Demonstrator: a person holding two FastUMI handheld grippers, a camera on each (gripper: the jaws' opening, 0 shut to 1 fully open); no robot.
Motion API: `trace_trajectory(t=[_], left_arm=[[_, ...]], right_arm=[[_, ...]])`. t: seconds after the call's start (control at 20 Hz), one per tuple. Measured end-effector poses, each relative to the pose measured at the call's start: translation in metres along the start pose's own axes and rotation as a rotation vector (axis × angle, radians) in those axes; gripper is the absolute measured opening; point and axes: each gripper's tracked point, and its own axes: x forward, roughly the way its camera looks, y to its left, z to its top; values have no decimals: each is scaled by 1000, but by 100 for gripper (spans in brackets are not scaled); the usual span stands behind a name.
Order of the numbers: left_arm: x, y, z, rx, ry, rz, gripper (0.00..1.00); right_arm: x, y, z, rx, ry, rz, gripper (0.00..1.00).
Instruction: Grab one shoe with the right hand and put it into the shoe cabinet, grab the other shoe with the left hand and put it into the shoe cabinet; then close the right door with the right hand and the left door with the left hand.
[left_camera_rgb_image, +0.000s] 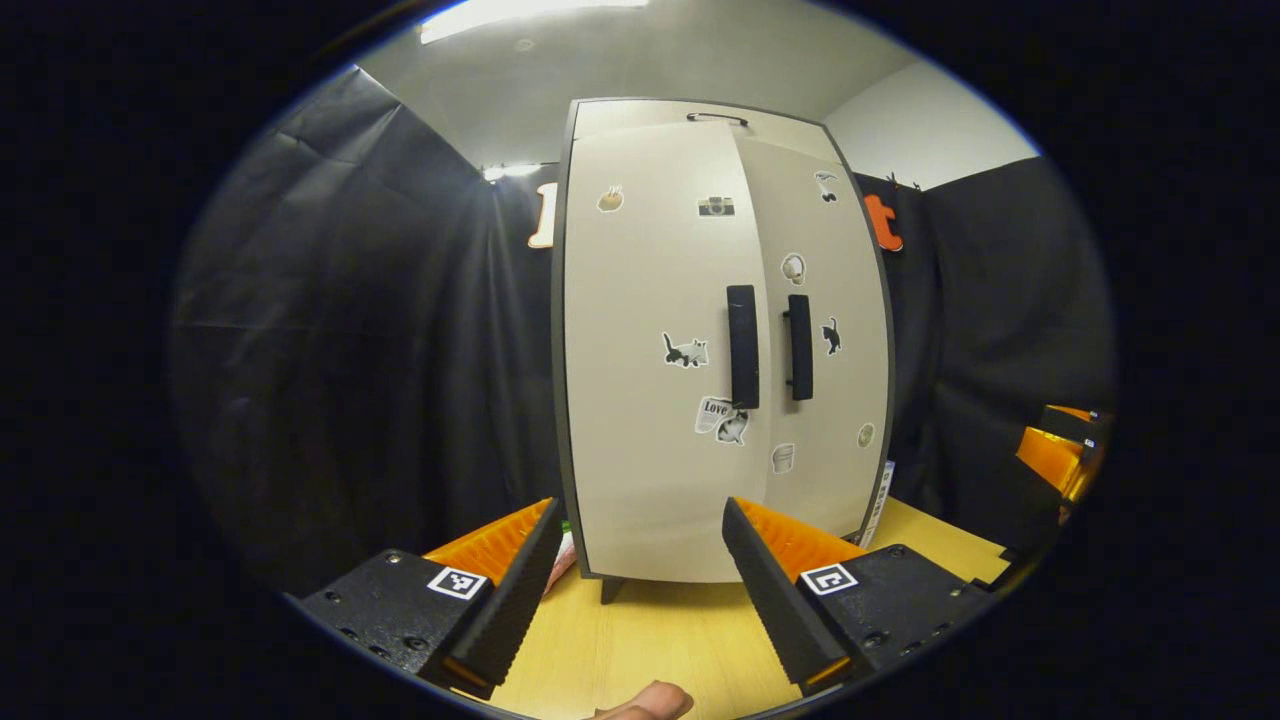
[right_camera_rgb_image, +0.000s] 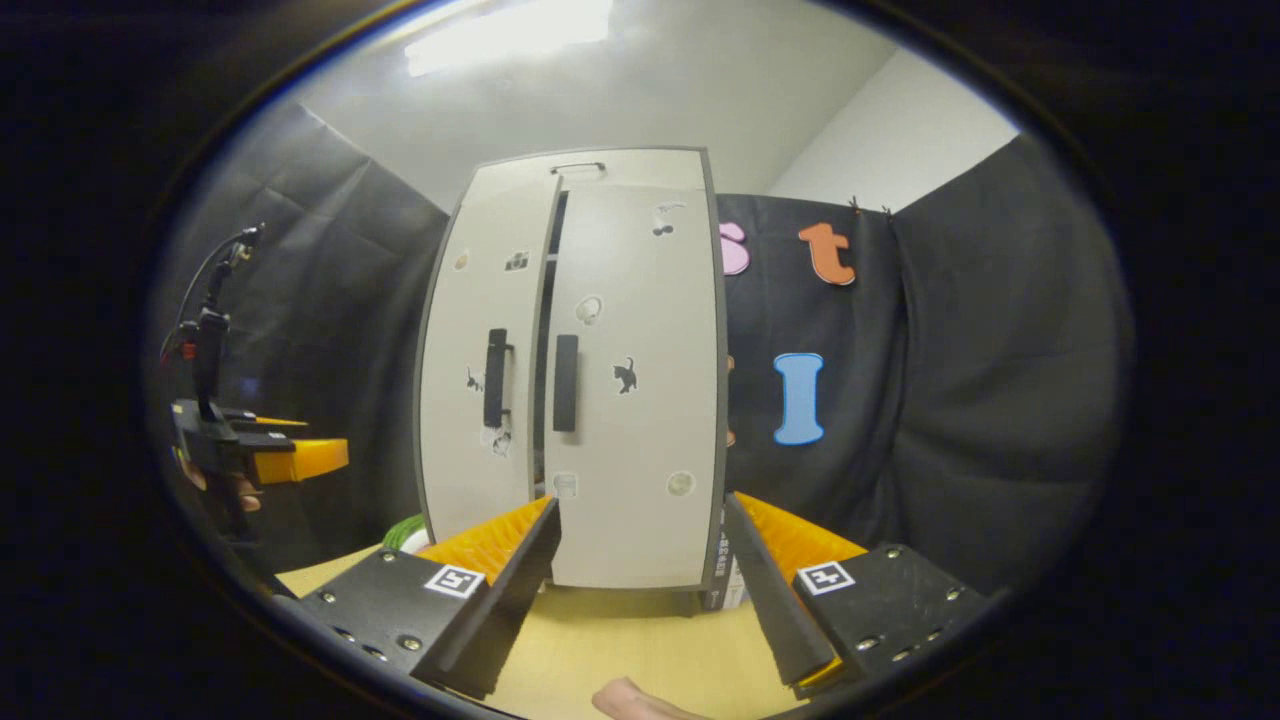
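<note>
Both fingers (left_camera_rgb_image: 545, 560) face shoe cabinet (left_camera_rgb_image: 660, 480).

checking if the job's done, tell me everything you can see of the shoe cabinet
The shoe cabinet is a tall, pale box with a dark frame, standing upright on short dark feet on the wooden table. Its two doors each carry a vertical black handle near the middle seam, plus small stickers, among them cats and a camera. A small handle sits on top. In the right gripper view a narrow dark gap shows between the doors. Neither gripper touches it.
</note>
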Motion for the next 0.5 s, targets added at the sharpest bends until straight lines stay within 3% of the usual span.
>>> trace_trajectory(t=[0.2, 0.5], left_arm=[[-24, 2, -4, -21, -19, 6, 98], [-48, -8, -25, -36, -21, 2, 98]], right_arm=[[-6, -1, -8, -44, -6, -24, 98], [-16, 14, -23, -14, 9, 7, 98]])
